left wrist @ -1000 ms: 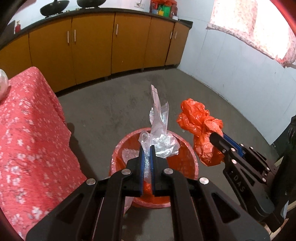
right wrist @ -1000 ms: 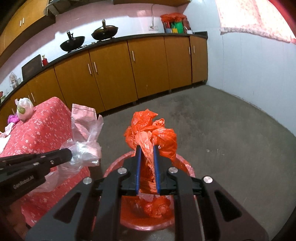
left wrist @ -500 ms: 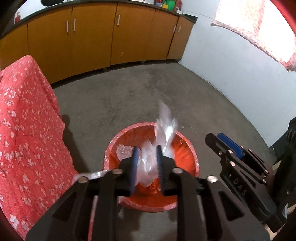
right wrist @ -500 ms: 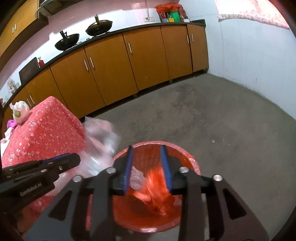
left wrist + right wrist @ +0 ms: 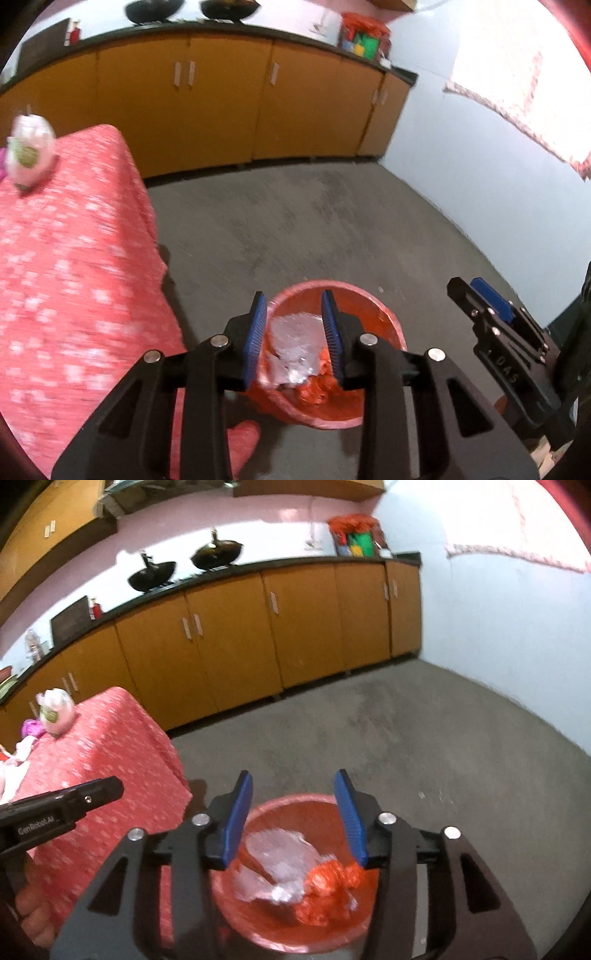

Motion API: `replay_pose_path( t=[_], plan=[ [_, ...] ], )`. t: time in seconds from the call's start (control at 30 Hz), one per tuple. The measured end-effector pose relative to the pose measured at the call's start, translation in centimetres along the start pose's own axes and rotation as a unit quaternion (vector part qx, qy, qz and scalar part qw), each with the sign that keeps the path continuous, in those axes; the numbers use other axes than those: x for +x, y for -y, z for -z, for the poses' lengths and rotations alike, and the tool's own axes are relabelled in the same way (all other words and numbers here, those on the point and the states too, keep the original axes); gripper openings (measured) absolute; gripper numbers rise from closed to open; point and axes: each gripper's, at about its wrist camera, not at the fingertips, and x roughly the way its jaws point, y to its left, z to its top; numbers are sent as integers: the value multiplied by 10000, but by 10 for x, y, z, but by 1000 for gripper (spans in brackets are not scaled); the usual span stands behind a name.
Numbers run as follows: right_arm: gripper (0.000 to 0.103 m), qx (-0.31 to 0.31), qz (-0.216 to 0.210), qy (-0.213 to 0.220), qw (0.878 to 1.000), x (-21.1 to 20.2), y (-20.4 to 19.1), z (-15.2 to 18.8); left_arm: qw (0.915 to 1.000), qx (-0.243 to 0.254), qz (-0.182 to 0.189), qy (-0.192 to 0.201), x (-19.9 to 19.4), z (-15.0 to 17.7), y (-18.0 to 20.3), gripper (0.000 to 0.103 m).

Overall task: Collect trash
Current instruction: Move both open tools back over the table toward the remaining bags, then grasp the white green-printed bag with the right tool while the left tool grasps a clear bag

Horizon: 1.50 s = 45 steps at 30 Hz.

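A red bin [image 5: 384,317] [image 5: 280,803] stands on the grey floor beside the table. Clear plastic wrap [image 5: 295,343] [image 5: 273,864] and a crumpled orange bag [image 5: 317,387] [image 5: 328,886] lie inside it. My left gripper [image 5: 293,332] is open and empty above the bin; it also shows at the left of the right wrist view [image 5: 107,786]. My right gripper [image 5: 293,812] is open and empty above the bin; it also shows at the right of the left wrist view [image 5: 461,290].
A table with a red flowered cloth [image 5: 66,266] [image 5: 103,753] stands left of the bin. A white knotted bag [image 5: 29,155] [image 5: 55,712] and other scraps sit on it. Orange cabinets [image 5: 229,646] line the far wall. A white wall [image 5: 480,184] is at right.
Both grippers opened wider and let go. The clear wrap and the orange bag dropped into the bin. Both grippers tilted up and drew back a little.
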Motion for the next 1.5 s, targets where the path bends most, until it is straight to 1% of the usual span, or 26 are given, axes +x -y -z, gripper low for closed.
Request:
replay_pose_path(
  t=[0.07,0.2,0.27,0.33,0.37,0.43,0.47,0.5,0.53,0.6,0.63,0.73,0.8,0.83,0.93,1.07,1.2,1.3,1.33,1.37,1.4,1.43,1.47,1.5],
  plan=[
    [52,-147,-167,103,9997,-6,-21,-12,9998,-44,-152,136,-18,-3,-15,38],
    [59,-350,-527,248,9977,-18,-63,-32,9982,-197,-475,311,-55,-2,-54,40],
    [62,-484,-767,290,9955,-21,-94,-43,9955,-305,-771,467,-81,-2,-85,46],
    [64,-632,-967,289,9929,-22,-124,-52,9917,-365,-1056,638,-105,-1,-111,50],
    [65,-734,-1077,293,9910,-23,-142,-56,9884,-400,-1269,736,-119,0,-128,52],
    [73,-929,-1232,294,9876,-23,-175,-61,9819,-483,-1610,867,-141,2,-158,54],
    [75,-1044,-1348,314,9849,-24,-197,-64,9775,-551,-1813,927,-154,3,-179,54],
    [79,-1128,-1448,326,9825,-24,-215,-66,9746,-596,-1935,953,-161,4,-190,55],
    [82,-1190,-1546,329,9802,-23,-232,-68,9693,-699,-2143,978,-171,7,-209,55],
    [82,-1294,-1772,285,9752,-18,-268,-72,9618,-870,-2401,989,-184,10,-238,55],
    [82,-1326,-1843,246,9736,-15,-282,-73,9564,-990,-2565,986,-191,13,-257,56],
    [82,-1421,-1971,109,9700,3,-331,-75,9475,-1171,-2814,971,-203,21,-290,60],
    [82,-1440,-1992,50,9693,18,-360,-77,9443,-1270,-2877,968,-208,25,-306,61],
    [82,-1448,-2008,29,9689,23,-368,-78,9430,-1321,-2897,967,-210,27,-315,61],
    [82,-1557,-1863,-30,9701,46,-400,-81,9421,-1436,-2873,963,-210,29,-333,65],
    [83,-1684,-1609,-122,9724,73,-424,-81,9458,-1519,-2722,911,-206,29,-350,69],
    [86,-1712,-1288,-234,9765,100,-441,-83,9503,-1455,-2617,855,-198,27,-353,71],
    [86,-1667,-1274,-460,9767,118,-444,-84,9526,-1368,-2611,748,-189,23,-357,72],
    [81,-1654,-1289,-535,9763,123,-445,-83,9531,-1353,-2611,713,-186,22,-357,72],
    [73,-1641,-1317,-579,9759,126,-445,-81,9537,-1343,-2608,662,-183,21,-359,72],
    [50,-1628,-1397,-678,9744,130,-444,-79,9537,-1350,-2614,620,-180,19,-361,72],
    [40,-1605,-1507,-775,9724,133,-444,-77,9538,-1369,-2608,594,-178,18,-362,72],
    [37,-1562,-1597,-804,9714,133,-443,-75,9539,-1399,-2596,555,-175,17,-365,71],
    [29,-1536,-1674,-774,9708,131,-441,-74,9538,-1428,-2590,521,-173,16,-367,71]
  ],
)
